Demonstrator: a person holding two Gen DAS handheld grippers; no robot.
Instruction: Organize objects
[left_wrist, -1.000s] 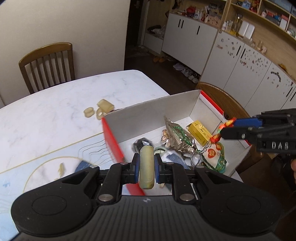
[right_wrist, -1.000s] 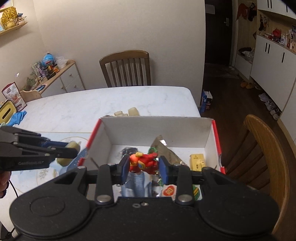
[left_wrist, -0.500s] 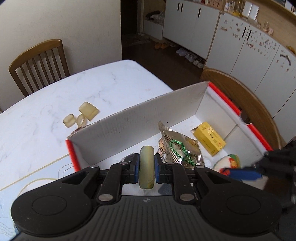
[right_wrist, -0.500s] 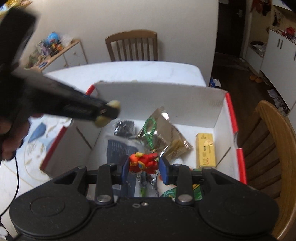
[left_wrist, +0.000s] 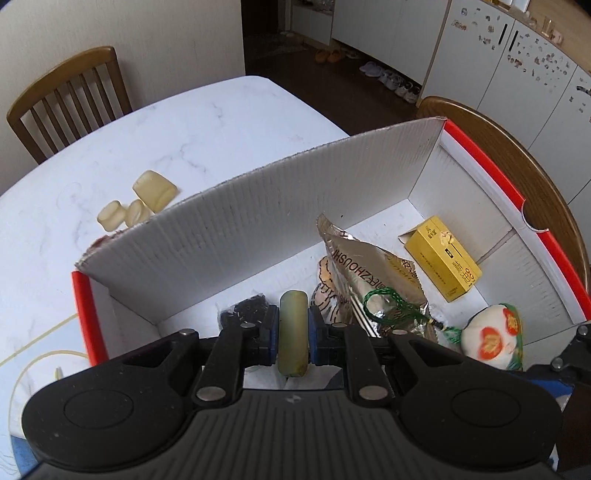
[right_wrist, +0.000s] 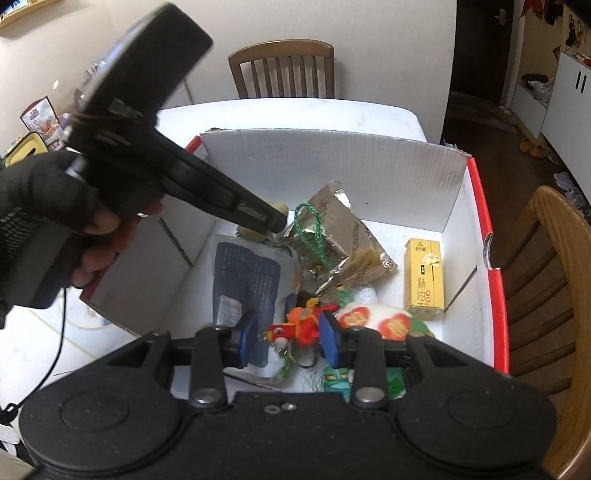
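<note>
Left gripper (left_wrist: 293, 334) over foil packet (left_wrist: 373, 273) reading "ZHOUSH"

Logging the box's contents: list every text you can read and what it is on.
"IRZHOUSHI", partly cut off: on the foil packet.
"精油": on the yellow carton; its smaller print is too small to read.
Blue pouch: printed lines and a white label, too small to read.
Red patches on the white sachet: blurred.

A white corrugated box (left_wrist: 303, 214) with red rims holds a yellow carton (left_wrist: 443, 267) and a silver foil packet (left_wrist: 369, 273).
</note>
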